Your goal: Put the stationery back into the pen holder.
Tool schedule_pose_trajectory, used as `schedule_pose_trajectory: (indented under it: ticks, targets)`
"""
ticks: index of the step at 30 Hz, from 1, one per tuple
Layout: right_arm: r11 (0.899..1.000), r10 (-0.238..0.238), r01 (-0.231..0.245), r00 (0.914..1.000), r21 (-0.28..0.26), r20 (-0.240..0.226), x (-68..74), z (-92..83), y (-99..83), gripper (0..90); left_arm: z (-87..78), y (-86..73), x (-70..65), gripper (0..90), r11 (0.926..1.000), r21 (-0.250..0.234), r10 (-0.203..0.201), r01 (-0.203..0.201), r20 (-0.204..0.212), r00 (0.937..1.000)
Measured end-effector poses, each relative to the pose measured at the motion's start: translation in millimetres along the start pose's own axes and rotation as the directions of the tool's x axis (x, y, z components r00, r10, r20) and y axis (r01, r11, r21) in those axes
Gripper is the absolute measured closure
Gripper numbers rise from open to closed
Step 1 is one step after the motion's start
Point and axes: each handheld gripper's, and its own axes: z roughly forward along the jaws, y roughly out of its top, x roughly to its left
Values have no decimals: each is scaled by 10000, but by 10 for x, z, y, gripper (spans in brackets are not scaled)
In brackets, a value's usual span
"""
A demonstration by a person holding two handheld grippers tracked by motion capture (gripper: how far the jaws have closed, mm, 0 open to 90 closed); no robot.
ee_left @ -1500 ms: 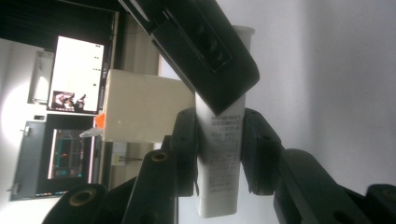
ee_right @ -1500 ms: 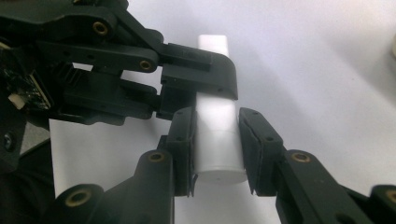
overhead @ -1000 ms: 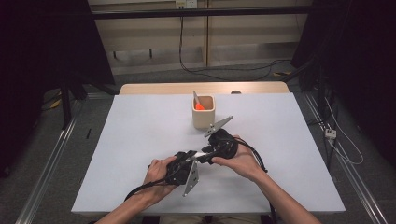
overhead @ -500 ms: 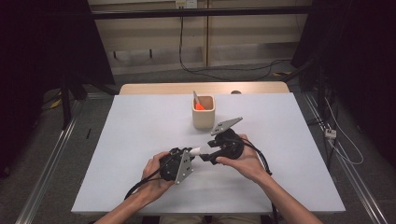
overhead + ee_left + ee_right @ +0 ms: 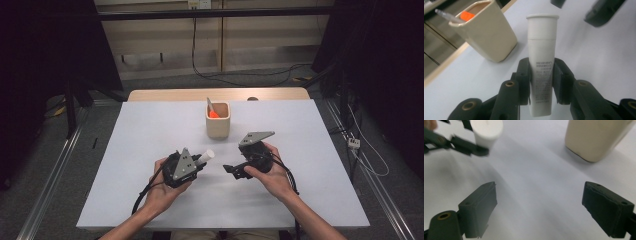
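A white plastic tube (image 5: 541, 50) with small print sticks out forward from my left gripper (image 5: 541, 72), which is shut on its lower half. In the high view the tube (image 5: 206, 156) points right, toward my right gripper (image 5: 228, 169), a short gap away. My right gripper (image 5: 540, 207) stands open over bare table with nothing between its fingers; its jaws have just been opening. The tube's capped end (image 5: 487, 130) faces it from the upper left. A beige cup (image 5: 218, 120) holding an orange item and a pen stands behind both grippers.
The white table (image 5: 150, 130) has bare room on all sides of the hands. A wooden strip (image 5: 165, 95) runs along its far edge. Cables trail from both grippers toward the near edge, and dark floor with rails lies on either side.
The two hands have drawn apart: the left gripper carried the tube leftward, the right gripper backed off to the right. The right jaws now stand wider.
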Motion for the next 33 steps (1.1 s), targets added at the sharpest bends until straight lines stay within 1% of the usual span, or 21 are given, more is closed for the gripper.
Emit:
schedule_pose_trajectory:
  ticks: [1, 3, 5, 6, 7, 8, 9, 11, 12, 13, 15, 18, 19, 21, 23, 24, 26, 29, 30, 31, 33]
  targets:
    - [10000, 81, -80, 9998, -15, 193, 0, -13, -16, 129, -12, 1, 19, 699, 9998, -77, -163, 163, 18, 9999]
    - [9998, 163, -160, 9994, -98, 305, -15, -47, -50, 116, -32, 5, 46, 699, 9984, -184, -539, 542, 138, 9985]
    - [9994, 288, -278, 9986, -209, 450, -39, -86, -87, 112, -48, 7, 71, 699, 9950, -301, -941, 951, 308, 9951]
    - [9992, 323, -312, 9983, -235, 488, -56, -104, -109, 115, -57, 10, 84, 699, 9937, -358, -1054, 1067, 346, 9938]
    - [9988, 435, -423, 9976, -231, 530, -72, -121, -130, 115, -62, 13, 90, 699, 9904, -385, -1311, 1329, 452, 9903]
    - [9983, 537, -523, 9969, -254, 579, -93, -133, -152, 114, -69, 17, 97, 699, 9878, -450, -1470, 1492, 489, 9879]
    - [9974, 685, -670, 9956, -256, 638, -112, -146, -175, 115, -80, 20, 105, 699, 9868, -500, -1514, 1540, 511, 9871]
    - [9963, 808, -780, 9933, -366, 830, -146, -173, -238, 113, -99, 31, 126, 699, 9821, -634, -1734, 1772, 600, 9830]
    - [9962, 830, -802, 9926, -347, 884, -156, -181, -256, 106, -106, 38, 133, 699, 9775, -744, -1925, 1972, 656, 9791]
    - [9957, 852, -814, 9922, -442, 916, -167, -196, -280, 113, -117, 46, 150, 699, 9747, -778, -2041, 2095, 717, 9763]
    - [9935, 835, -766, 9932, -843, 808, -173, -237, -337, 114, -133, 63, 177, 699, 9687, -919, -2244, 2306, 732, 9718]
    - [9908, 897, -816, 9933, -1083, 722, -155, -277, -406, 101, -133, 101, 226, 699, 9626, -993, -2454, 2521, 750, 9665]
    - [9899, 901, -806, 9929, -1169, 780, -150, -289, -431, 104, -128, 113, 243, 699, 9648, -982, -2382, 2442, 688, 9688]
    - [9892, 905, -781, 9911, -1244, 974, -145, -310, -470, 106, -119, 139, 267, 699, 9608, -1042, -2508, 2569, 686, 9656]
    - [9876, 1009, -873, 9898, -1303, 1010, -158, -335, -506, 106, -117, 176, 302, 699, 9618, -1073, -2475, 2519, 531, 9674]
    - [9874, 1020, -874, 9888, -1320, 1087, -164, -345, -522, 106, -112, 193, 319, 699, 9598, -1114, -2532, 2577, 533, 9660]
    - [9877, 1075, -924, 9871, -1261, 1189, -171, -361, -550, 106, -96, 221, 349, 699, 9598, -1165, -2521, 2554, 431, 9668]
    - [9873, 1103, -948, 9865, -1272, 1209, -152, -397, -590, 85, -24, 230, 376, 699, 9651, -1019, -2395, 2412, 280, 9705]
    - [9866, 1132, -974, 9865, -1312, 1188, -148, -414, -603, 72, 7, 222, 389, 700, 9606, -1000, -2565, 2593, 398, 9657]
    - [9861, 1154, -996, 9865, -1327, 1166, -147, -428, -617, 66, 39, 221, 407, 700, 9588, -952, -2650, 2676, 396, 9634]
    - [9847, 1291, -1115, 9829, -1335, 1312, -152, -453, -650, 65, 66, 233, 434, 700, 9569, -1016, -2701, 2722, 341, 9622]
